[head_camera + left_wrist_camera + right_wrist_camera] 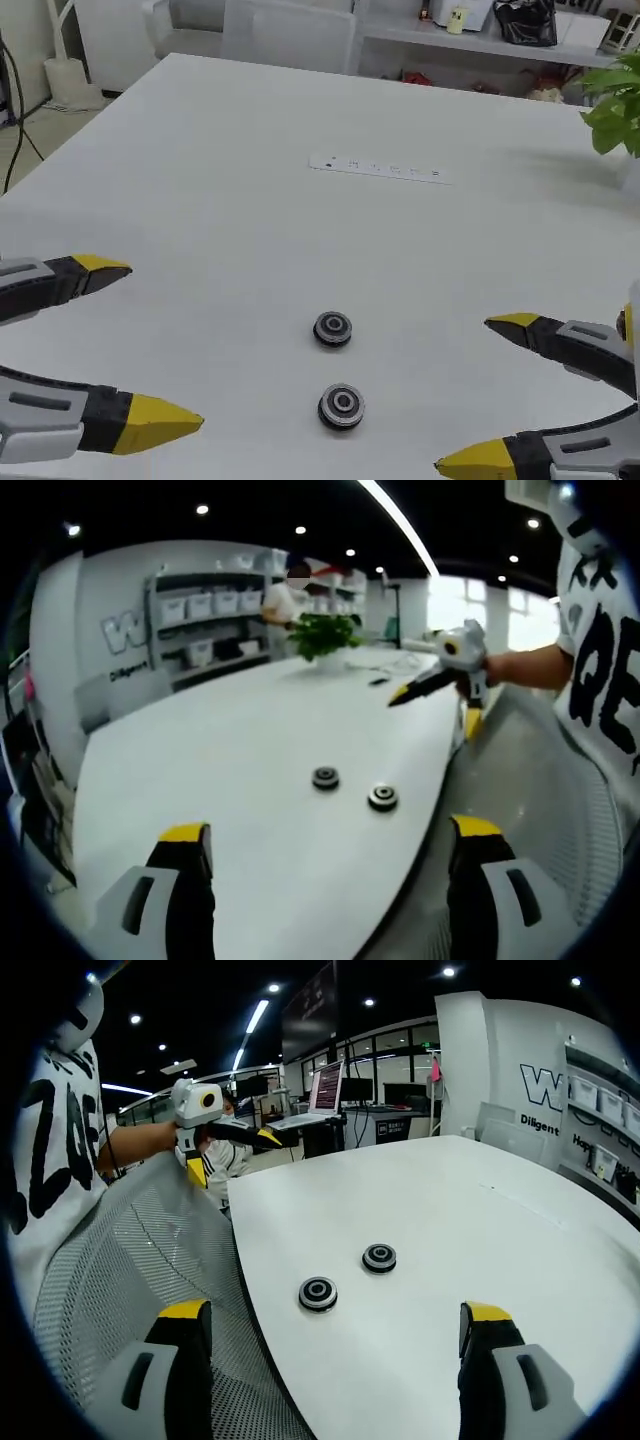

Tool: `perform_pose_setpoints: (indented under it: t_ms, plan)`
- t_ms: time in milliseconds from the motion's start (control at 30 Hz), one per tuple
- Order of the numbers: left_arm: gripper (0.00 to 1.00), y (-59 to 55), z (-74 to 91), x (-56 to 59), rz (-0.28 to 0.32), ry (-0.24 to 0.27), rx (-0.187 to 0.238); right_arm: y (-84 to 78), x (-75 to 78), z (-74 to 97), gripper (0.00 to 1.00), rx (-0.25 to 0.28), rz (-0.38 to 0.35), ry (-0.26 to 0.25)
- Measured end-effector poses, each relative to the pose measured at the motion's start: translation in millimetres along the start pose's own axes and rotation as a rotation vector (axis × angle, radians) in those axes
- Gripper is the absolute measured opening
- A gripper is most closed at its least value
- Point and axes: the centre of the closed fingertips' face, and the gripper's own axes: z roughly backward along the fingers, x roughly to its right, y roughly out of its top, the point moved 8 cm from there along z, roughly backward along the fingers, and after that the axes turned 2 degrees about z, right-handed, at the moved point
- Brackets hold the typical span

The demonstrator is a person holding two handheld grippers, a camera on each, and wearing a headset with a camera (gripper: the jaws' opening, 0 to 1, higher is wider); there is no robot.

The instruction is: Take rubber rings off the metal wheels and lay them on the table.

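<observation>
Far wheel [333, 329], near wheel [341, 406]: flat on table [250, 200], apart, between the claws | rings: seem on the wheels, hard to tell | left claw [140, 345]: wide open, empty | right claw [475, 393]: wide open, empty | why: probably one claw per side, ready to grab.

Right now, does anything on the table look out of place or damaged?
Nothing stands out. The far wheel and near wheel lie flat and apart on the table; nothing looks spilled or broken.
</observation>
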Motion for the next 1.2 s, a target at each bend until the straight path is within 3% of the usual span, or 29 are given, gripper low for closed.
perform_pose_setpoints:
  t_ms: [333, 500, 867, 967, 1200]
  plan:
    - [0.99, -2.0, 6.5, -9.9, 0.013, 0.015, 0.022, 4.9, -2.8, -2.5, 1.0, 0.05, -0.036, 0.001]
    - [0.99, -4.3, 0.8, -11.9, -0.002, -0.01, 0.011, 6.4, -5.8, -0.8, 1.0, 0.041, -0.016, -0.015]
    - [0.99, 3.6, -15.0, -12.1, -0.031, -0.081, 0.004, 1.4, -5.4, 0.4, 0.99, 0.038, -0.02, -0.053]
    - [0.99, 7.0, -18.0, -8.9, -0.012, -0.105, 0.03, 0.4, -5.1, 0.2, 0.99, 0.037, -0.024, -0.056]
    - [0.98, 5.9, -23.4, -2.4, -0.03, -0.122, 0.018, 2.7, -5.8, -1.7, 0.99, 0.049, -0.013, -0.05]
